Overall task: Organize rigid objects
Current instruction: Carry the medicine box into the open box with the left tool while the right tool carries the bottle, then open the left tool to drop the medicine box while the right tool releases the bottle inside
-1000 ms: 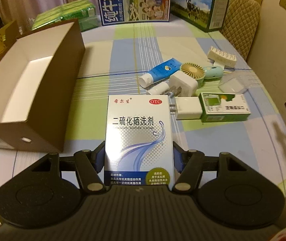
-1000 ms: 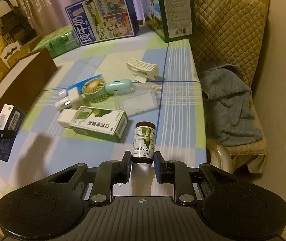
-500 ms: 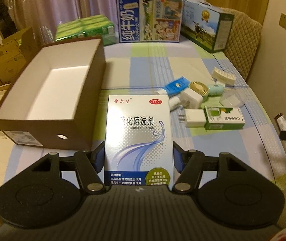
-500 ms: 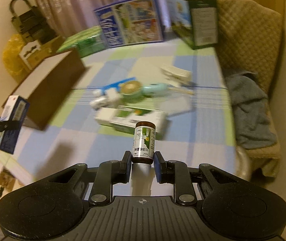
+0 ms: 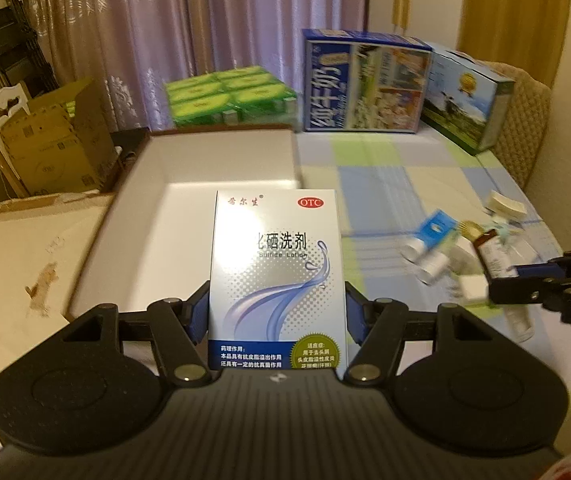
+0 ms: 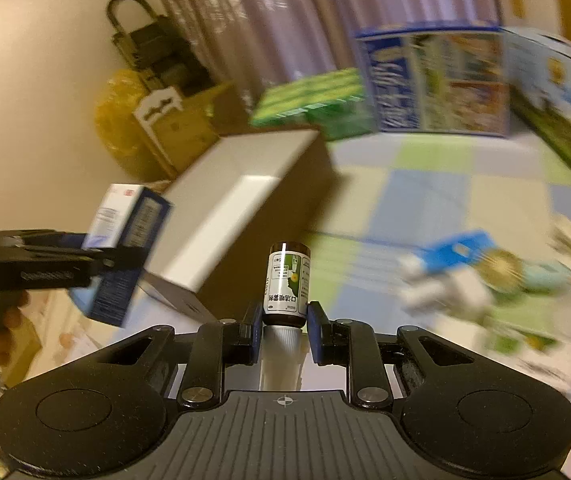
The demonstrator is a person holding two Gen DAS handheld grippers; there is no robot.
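Cardboard of the open brown box (image 5: 221, 184) fills the middle of the left wrist view, and its white inside looks bare where it shows; most probably it is the place where the things must go. The left gripper (image 5: 277, 312) holds a white and blue medicine carton (image 5: 277, 272) upright in the lower middle of the frame. Its jaws stand about half open, because the carton is wide, and the blue pads press on the two long sides, so the printed face stays toward the camera. The carton hangs in front of the box opening, which suggests a drop into it as the next step.

The right gripper (image 6: 284, 320) is closed as narrow as it goes on a small dark bottle (image 6: 287, 280), in the lower middle of the right wrist view. The pads clamp the lower end near the pale cap, and the labelled body stands out ahead of the fingers. In the left wrist view this bottle shows at the right edge of the frame. The gripper also points toward the box, whose corner is at the centre left.

Other items stay on the checked tablecloth (image 5: 385, 176) at the right: a blue tube (image 5: 429, 236), a white charger (image 5: 473, 286) and a small fan, all blurred. Two milk cartons (image 5: 365, 80) stand at the upper right, well apart from the box.
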